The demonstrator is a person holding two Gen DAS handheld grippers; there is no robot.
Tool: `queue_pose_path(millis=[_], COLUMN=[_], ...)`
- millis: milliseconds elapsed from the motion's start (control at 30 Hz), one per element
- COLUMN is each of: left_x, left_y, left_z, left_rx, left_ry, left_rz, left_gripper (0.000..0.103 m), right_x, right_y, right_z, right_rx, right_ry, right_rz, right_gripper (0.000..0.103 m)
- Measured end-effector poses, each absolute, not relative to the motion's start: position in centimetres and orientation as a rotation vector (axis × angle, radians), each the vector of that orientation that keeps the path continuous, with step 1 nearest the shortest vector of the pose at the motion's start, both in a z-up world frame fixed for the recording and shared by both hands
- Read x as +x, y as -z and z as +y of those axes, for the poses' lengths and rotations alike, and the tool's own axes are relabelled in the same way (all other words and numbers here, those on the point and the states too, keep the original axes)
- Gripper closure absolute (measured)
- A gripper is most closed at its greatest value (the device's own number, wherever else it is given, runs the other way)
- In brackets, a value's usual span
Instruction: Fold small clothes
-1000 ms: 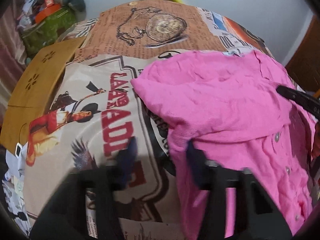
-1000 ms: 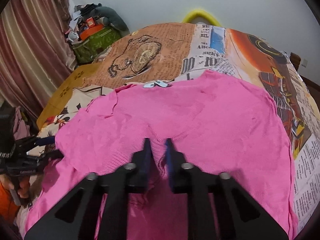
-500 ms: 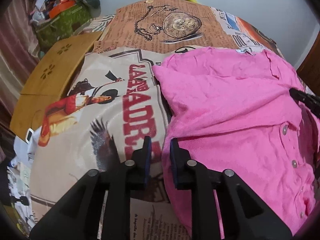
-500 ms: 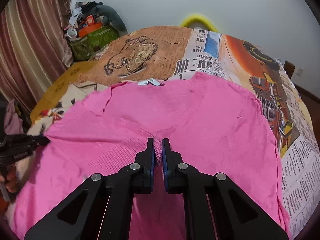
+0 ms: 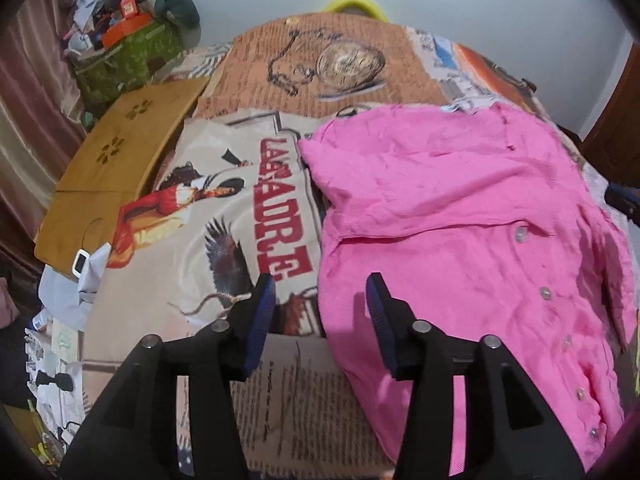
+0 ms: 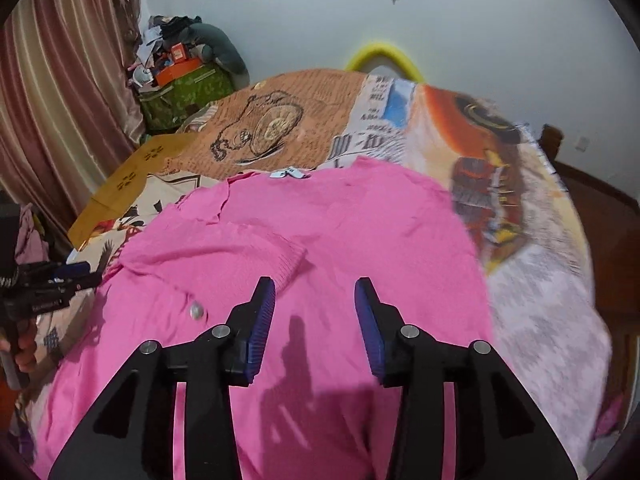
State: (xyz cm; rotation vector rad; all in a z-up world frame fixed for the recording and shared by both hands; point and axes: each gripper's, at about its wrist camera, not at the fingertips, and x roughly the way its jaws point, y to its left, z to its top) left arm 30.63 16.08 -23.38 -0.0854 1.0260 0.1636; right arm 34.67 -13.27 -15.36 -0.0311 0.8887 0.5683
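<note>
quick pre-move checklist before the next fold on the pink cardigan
1. Left gripper free of cloth: ok, jaws opening, nothing between them, over the cardigan's left edge.
2. Right gripper free of cloth: ok, jaws opening, nothing between them, above the pink cardigan.
3. Sleeve folded in across the front: ok, its ribbed cuff lies on the body.
4. Cardigan flat enough: not ok, wrinkles show across the folded sleeve.
5. Buttons fastened: cannot tell.
6. Room on the printed bedspread beside the cardigan: ok.
</note>
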Motion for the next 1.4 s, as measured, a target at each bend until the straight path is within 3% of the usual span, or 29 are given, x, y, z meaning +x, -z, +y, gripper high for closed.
queue_pose_path(millis=[300, 400, 500, 967, 1000, 1067, 1133, 1400], left_x=[27.9, 27.7, 27.6, 28.1, 28.2, 28.3, 28.3, 27.9], left_y=[19.2, 19.4, 20.2, 22.6, 22.7, 22.8, 22.9, 22.2], left_z=[13.0, 11.5, 9.8, 7.5, 7.5, 7.5, 7.4, 7.5], left_rx=[-0.103, -0.101, -0.069, -0.037, -0.04, -0.044, -0.044, -0.012], left_ry=[-0.122, -0.094, -0.069, -0.052, -0.051, -0.049, -0.043, -0.032], left_rz=[0.936, 0.953, 0.981, 1.045, 1.047, 1.049, 1.048, 1.012], left_gripper=[0.03, 0.03, 0.03, 0.03, 0.03, 0.03, 0.03, 0.03], right_x=[30.8, 30.2, 29.7, 27.5, 27.4, 27.3, 27.4, 28.0], right_y=[12.8, 12.8, 14.1, 21.7, 21.8, 22.0, 22.1, 18.9], right_z=[-20.4, -22.7, -25.0, -27.8, -27.6, -27.1, -27.1, -26.8], right_rx=[-0.004, -0.008, 0.006, 0.001, -0.017, -0.058, -0.051, 0.016], right_ry=[-0.454, -0.392, -0.341, -0.307, -0.303, -0.294, -0.319, -0.362], right_rz=[0.869, 0.888, 0.926, 1.106, 1.103, 1.097, 1.102, 1.019], right_gripper=[0.065, 0.063, 0.054, 0.055, 0.057, 0.079, 0.093, 0.096])
